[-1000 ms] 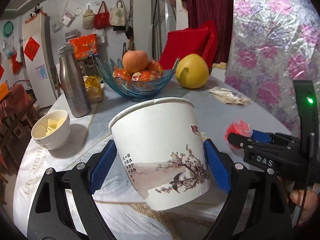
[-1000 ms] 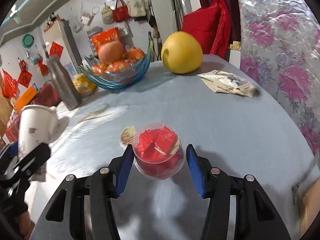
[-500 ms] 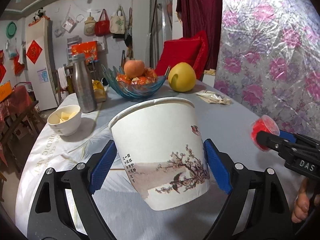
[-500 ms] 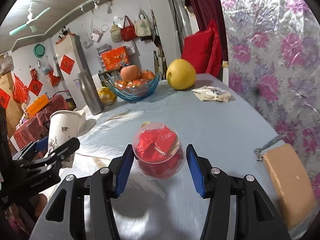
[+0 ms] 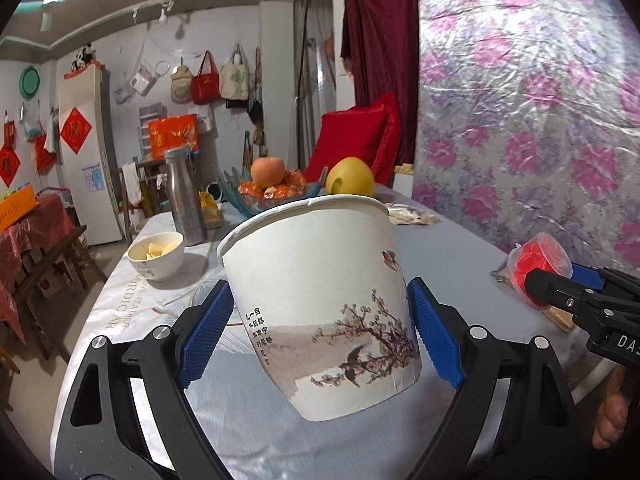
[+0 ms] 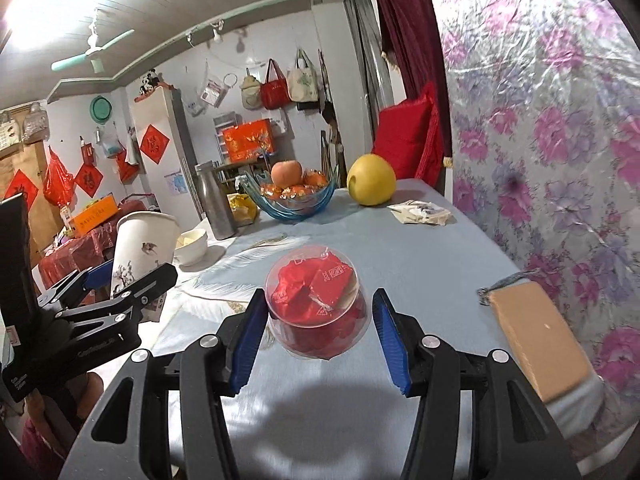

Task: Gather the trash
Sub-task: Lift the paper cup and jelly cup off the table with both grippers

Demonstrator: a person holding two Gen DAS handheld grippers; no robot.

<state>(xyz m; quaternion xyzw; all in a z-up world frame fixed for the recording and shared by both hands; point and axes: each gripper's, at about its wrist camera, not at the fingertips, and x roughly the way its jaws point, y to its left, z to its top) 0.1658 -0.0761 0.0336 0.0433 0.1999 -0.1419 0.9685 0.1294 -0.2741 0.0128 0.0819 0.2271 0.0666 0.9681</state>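
Note:
My left gripper (image 5: 320,336) is shut on a large white paper cup (image 5: 320,304) printed with a plum-tree scene and holds it above the table, tilted slightly. The cup also shows in the right wrist view (image 6: 144,248). My right gripper (image 6: 318,336) is shut on a clear plastic cup (image 6: 318,304) stuffed with red wrappers, lifted off the table. That plastic cup shows at the right of the left wrist view (image 5: 538,264). A crumpled beige wrapper (image 6: 420,213) lies on the table near the far right edge.
The grey-blue tablecloth (image 6: 400,264) carries a blue glass fruit bowl (image 6: 294,198), a yellow pomelo (image 6: 371,180), a steel bottle (image 6: 214,204), a white bowl (image 5: 157,256) and a tan wooden block (image 6: 536,336) at the right edge. A floral foil wall stands right.
Both grippers have risen and pulled back from the table with their cups. The red-filled cup has left the tabletop; the wooden block has come into view.

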